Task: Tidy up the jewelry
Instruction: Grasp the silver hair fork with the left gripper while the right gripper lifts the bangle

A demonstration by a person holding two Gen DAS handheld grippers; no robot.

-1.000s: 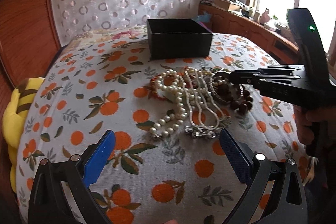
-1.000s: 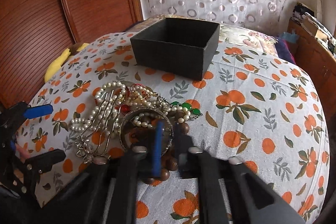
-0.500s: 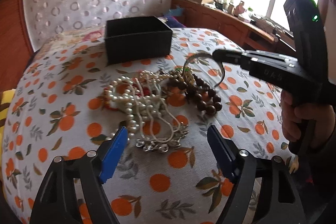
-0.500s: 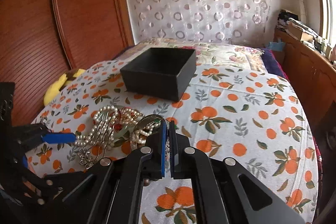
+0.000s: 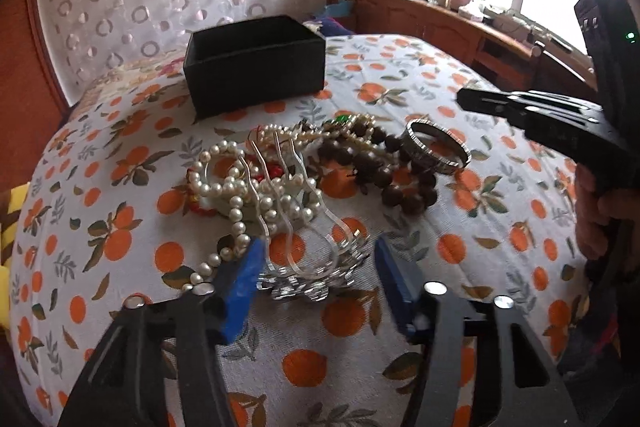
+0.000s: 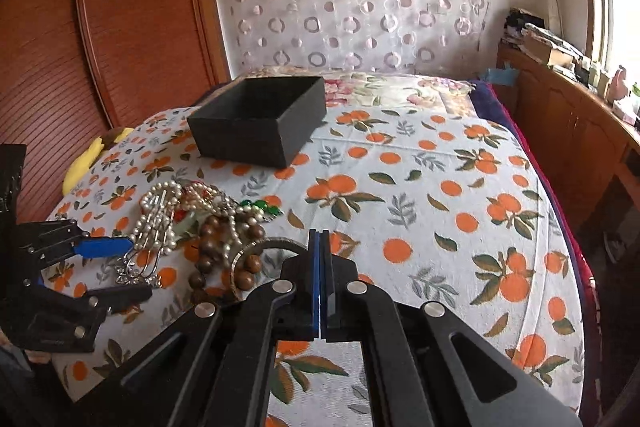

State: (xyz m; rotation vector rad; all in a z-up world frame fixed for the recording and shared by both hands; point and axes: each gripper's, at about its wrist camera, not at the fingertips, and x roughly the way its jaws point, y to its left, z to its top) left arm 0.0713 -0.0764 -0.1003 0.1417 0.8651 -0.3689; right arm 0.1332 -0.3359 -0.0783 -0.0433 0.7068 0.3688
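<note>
Left wrist view: looks across an orange-print bedspread (image 5: 500,267) at a tangle of jewelry near the frame's centre. Shows the left gripper (image 5: 318,285) at 6 o'clock, spread wide and holding nothing. Places the glittering base of a silver hair comb (image 5: 288,283) between the blue pads (image 5: 240,287) (contact with either pad impossible to judge), prongs running up toward 12 o'clock over a pearl necklace (image 5: 224,183). Puts dark wooden beads (image 5: 384,175) at 3 o'clock of the pearls. Sets a silver bangle (image 5: 436,147) just beyond them, lying on the cloth and leaning against the beads. Has an open black box (image 5: 256,67) standing at 12 o'clock of the heap, apart from it. Catches the right gripper (image 5: 464,99) coming in from 3 o'clock, its tip raised above the bangle and clear of it, with a hand (image 5: 600,211) wrapped around the grip.

Right wrist view: shows the right gripper (image 6: 320,251) with pads pressed flat together and nothing visible between them. Leaves part of the bangle (image 6: 260,247) curving at 9 o'clock of the closed tips, among the beads (image 6: 208,251). Keeps the left gripper (image 6: 112,269) at the 9 o'clock edge, jaws apart. Frames the box (image 6: 260,123) at 11 o'clock, and a yellow plush toy (image 6: 92,159) at the bedspread's far left edge.
</note>
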